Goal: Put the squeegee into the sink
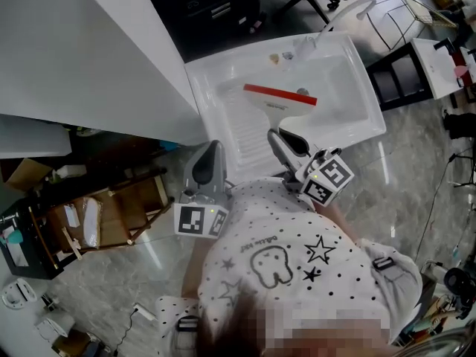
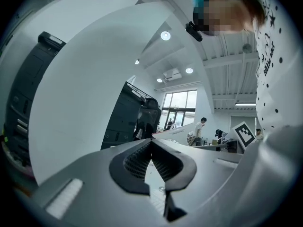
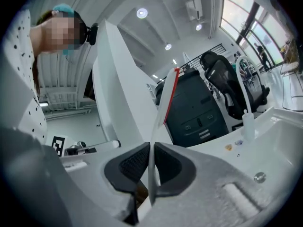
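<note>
Gripping the squeegee (image 1: 286, 108) handle, right tongs (image 1: 276, 137) hold it over the sink (image 1: 349, 73)

Gry marble flr (image 1: 416, 177), wht partition (image 1: 82, 50), lg windows (image 2: 180, 105), ceiling lts (image 2: 165, 35).

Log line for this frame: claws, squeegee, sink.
left claw: shut, empty | right claw: shut on squeegee handle | squeegee: over sink, red edge on far side | task: not yet released
</note>
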The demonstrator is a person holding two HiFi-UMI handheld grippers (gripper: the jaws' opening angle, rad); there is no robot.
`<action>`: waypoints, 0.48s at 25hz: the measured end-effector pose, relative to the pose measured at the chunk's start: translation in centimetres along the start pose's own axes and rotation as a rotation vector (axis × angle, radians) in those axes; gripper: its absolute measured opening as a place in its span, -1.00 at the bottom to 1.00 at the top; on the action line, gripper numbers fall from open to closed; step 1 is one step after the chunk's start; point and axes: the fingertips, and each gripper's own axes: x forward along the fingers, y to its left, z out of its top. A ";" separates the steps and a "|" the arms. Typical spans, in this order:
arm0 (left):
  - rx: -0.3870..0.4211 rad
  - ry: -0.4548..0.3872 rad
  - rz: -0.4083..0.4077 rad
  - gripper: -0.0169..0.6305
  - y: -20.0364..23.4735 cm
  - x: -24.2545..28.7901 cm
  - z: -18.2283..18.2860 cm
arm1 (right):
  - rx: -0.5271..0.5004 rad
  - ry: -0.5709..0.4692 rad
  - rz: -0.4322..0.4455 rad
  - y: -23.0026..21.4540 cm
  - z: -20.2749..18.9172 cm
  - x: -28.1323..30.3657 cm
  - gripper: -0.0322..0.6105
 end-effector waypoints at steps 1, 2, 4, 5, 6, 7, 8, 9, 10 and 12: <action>0.002 0.001 -0.003 -0.95 -0.1 0.0 0.0 | 0.002 -0.004 -0.006 -0.1 0.1 -0.1 -0.83; 0.003 0.001 -0.005 -0.96 -0.2 0.0 0.0 | 0.004 -0.008 -0.012 -0.2 0.1 -0.2 -0.83; 0.006 0.000 -0.006 -0.96 -0.2 -0.1 0.1 | 0.006 -0.011 -0.016 -0.2 0.2 -0.3 -0.83; 0.008 -0.003 -0.005 -0.96 -0.2 -0.1 0.1 | 0.005 -0.010 -0.015 -0.2 0.2 -0.3 -0.83; 0.008 -0.006 -0.004 -0.96 -0.2 -0.2 0.2 | 0.004 -0.008 -0.013 -0.1 0.1 -0.3 -0.83; 0.008 -0.009 -0.003 -0.95 -0.1 -0.2 0.2 | 0.002 -0.006 -0.010 -0.1 0.1 -0.2 -0.83; 0.008 -0.011 0.000 -0.95 -0.1 -0.3 0.3 | -0.001 -0.003 -0.007 0.0 0.0 -0.2 -0.83; 0.008 -0.013 0.003 -0.96 -0.1 -0.3 0.3 | -0.003 -0.001 -0.004 0.1 0.0 -0.1 -0.83; 0.009 -0.014 0.005 -0.95 0.0 -0.4 0.3 | -0.006 0.002 -0.003 0.1 0.0 -0.1 -0.83; 0.008 -0.015 0.010 -0.95 0.0 -0.5 0.4 | -0.011 0.005 0.000 0.2 0.0 -0.1 -0.83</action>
